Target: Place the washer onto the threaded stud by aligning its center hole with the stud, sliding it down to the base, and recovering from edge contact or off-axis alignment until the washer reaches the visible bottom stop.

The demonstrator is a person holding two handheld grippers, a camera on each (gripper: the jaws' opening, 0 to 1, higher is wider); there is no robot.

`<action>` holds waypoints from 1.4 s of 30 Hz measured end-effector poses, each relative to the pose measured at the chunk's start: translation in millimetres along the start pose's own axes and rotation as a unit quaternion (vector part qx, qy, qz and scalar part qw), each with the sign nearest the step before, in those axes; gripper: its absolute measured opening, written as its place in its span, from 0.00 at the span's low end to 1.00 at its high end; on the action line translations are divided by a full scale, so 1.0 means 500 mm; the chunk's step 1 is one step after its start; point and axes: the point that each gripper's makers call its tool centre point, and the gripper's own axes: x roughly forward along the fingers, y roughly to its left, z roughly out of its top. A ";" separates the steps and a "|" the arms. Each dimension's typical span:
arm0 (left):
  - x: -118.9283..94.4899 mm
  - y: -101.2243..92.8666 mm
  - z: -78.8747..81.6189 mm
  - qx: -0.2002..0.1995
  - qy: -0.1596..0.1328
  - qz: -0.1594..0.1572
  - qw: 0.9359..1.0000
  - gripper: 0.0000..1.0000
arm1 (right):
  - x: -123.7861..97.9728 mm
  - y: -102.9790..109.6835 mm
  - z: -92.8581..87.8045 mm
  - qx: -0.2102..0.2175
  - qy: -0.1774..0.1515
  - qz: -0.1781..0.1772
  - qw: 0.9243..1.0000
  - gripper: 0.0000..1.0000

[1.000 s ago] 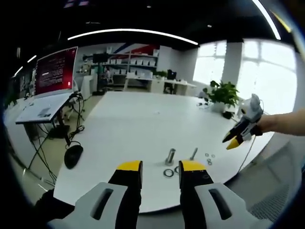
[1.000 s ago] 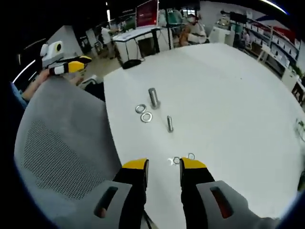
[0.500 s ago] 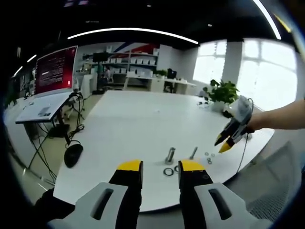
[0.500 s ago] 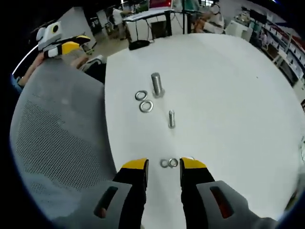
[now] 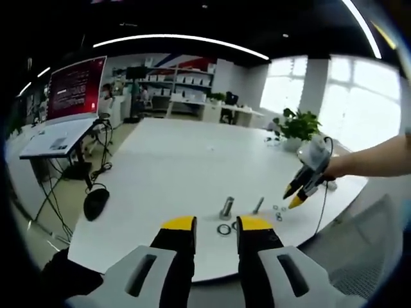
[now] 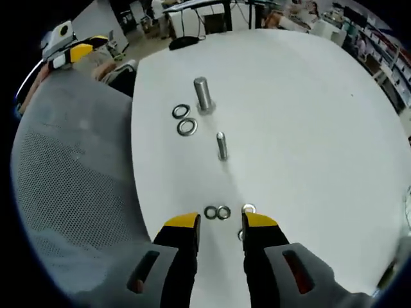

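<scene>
Washers on the white worktop [image 6: 308,128]: two small washers [image 6: 217,212] lie touching just ahead of the right gripper [image 6: 221,224], whose jaws stand spread and empty above them. Beyond stand the thin threaded stud [image 6: 221,145] and a thicker bolt [image 6: 203,95], with two large washers [image 6: 183,119] beside the bolt. The left gripper [image 5: 214,226], jaws spread and empty, hangs near the worktop's edge, a grey mesh chair [image 6: 70,186] alongside

- Right gripper [image 5: 294,196] has come lower and nearer the small washers [image 6: 217,212], fingers parted as before.
- In the right gripper view those washers now lie just ahead of its fingers [image 6: 182,222].
</scene>
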 end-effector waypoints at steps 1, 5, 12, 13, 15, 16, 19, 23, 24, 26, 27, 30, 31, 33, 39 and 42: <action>0.000 0.000 0.001 0.000 -0.001 0.000 1.000 0.22 | 0.005 0.002 -0.006 -0.004 0.008 0.001 1.000 0.27; 0.001 0.001 0.001 -0.005 -0.001 -0.001 1.000 0.20 | 0.023 0.013 -0.022 -0.029 0.037 0.011 0.999 0.17; 0.000 0.002 0.001 -0.009 -0.003 0.001 1.000 0.19 | 0.055 0.013 -0.020 -0.036 0.046 0.012 0.998 0.18; -0.001 0.002 0.000 -0.010 -0.002 0.000 1.000 0.19 | 0.060 0.007 -0.019 -0.036 0.047 0.009 0.998 0.18; -0.003 0.003 0.000 -0.016 -0.005 0.002 1.000 0.18 | 0.067 0.000 -0.020 -0.036 0.053 0.006 0.998 0.18; -0.003 0.004 0.001 -0.017 -0.007 0.003 1.000 0.18 | 0.069 -0.001 -0.021 -0.038 0.056 0.007 0.998 0.18; -0.003 0.005 0.001 -0.015 -0.006 0.004 1.000 0.18 | 0.073 -0.011 -0.018 -0.039 0.058 0.006 0.998 0.18; -0.002 0.005 0.000 -0.015 -0.004 0.004 1.000 0.18 | 0.073 -0.019 -0.020 -0.045 0.063 0.003 0.997 0.18; -0.002 0.006 0.000 -0.016 -0.004 0.005 1.000 0.18 | 0.074 -0.021 -0.024 -0.045 0.067 0.004 0.997 0.18; -0.002 0.006 -0.001 -0.016 -0.003 0.006 1.000 0.18 | 0.075 -0.020 -0.027 -0.047 0.070 0.008 0.996 0.18; -0.003 0.006 -0.001 -0.016 -0.003 0.006 1.000 0.18 | 0.074 -0.019 -0.026 -0.047 0.069 0.009 0.996 0.18; -0.004 0.007 -0.001 -0.019 -0.004 0.007 1.000 0.18 | 0.075 -0.017 -0.026 -0.069 0.077 0.004 0.995 0.18; -0.004 0.007 -0.001 -0.020 -0.004 0.007 1.000 0.18 | 0.074 -0.014 -0.025 -0.072 0.078 0.003 0.994 0.18; -0.004 0.007 -0.001 -0.020 -0.003 0.007 1.000 0.18 | 0.075 -0.011 -0.021 -0.077 0.079 0.005 0.994 0.18; -0.005 0.006 -0.005 -0.022 0.000 0.007 1.000 0.18 | 0.078 0.001 -0.019 -0.103 0.090 0.013 0.991 0.18; -0.006 0.005 -0.004 -0.016 -0.001 0.007 1.000 0.18 | 0.077 0.009 -0.019 -0.117 0.094 0.017 0.989 0.18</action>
